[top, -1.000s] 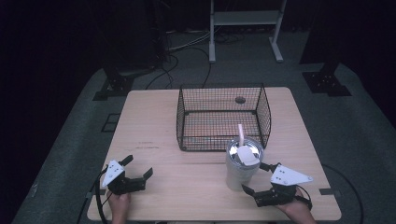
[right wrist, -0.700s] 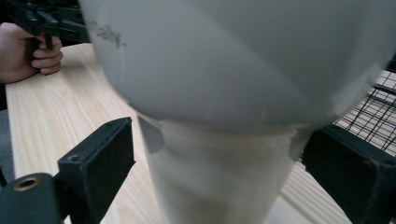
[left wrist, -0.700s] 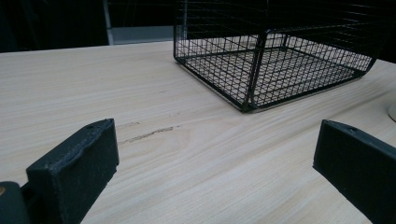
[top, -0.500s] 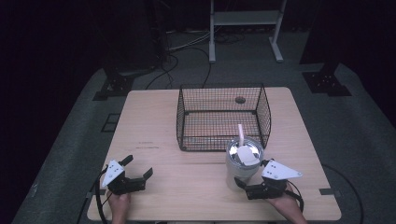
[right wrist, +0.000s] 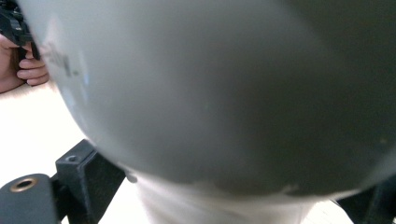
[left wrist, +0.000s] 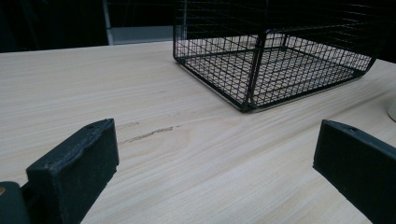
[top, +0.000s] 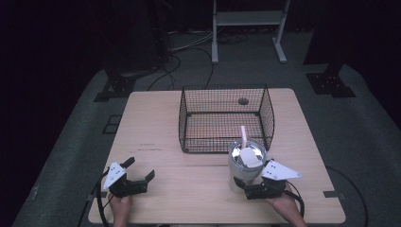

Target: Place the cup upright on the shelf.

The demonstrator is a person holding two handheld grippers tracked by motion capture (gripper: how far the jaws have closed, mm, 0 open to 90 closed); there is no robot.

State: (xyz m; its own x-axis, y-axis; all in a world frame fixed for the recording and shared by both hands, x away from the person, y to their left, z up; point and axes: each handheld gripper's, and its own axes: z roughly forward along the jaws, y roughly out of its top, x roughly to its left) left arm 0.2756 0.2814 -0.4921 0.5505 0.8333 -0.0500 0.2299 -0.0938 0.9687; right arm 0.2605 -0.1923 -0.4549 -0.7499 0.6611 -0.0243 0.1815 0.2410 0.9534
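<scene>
A grey metal tumbler (top: 246, 163) with a lid and a white straw (top: 243, 135) stands on the table just in front of the black wire basket (top: 222, 87). My right gripper (top: 243, 189) lies low at its front right, open, with one jaw on each side of the tumbler's narrow lower part. Very close in the right gripper view, the tumbler (right wrist: 210, 84) bulges above the gripper (right wrist: 224, 186), and no firm contact is visible. My left gripper (top: 141, 168) rests open at the table's front left with nothing between its jaws (left wrist: 215, 140). The basket (left wrist: 261, 60) is empty.
The light wooden table (top: 151, 127) has bare room left of the basket and between the two grippers. A small round hole (top: 243, 100) marks the tabletop behind the basket. Dark floor with cables and stand feet surrounds the table.
My right gripper has slid left toward the tumbler, bringing its jaws around the tumbler's base. The left gripper and the tumbler have stayed in place.
</scene>
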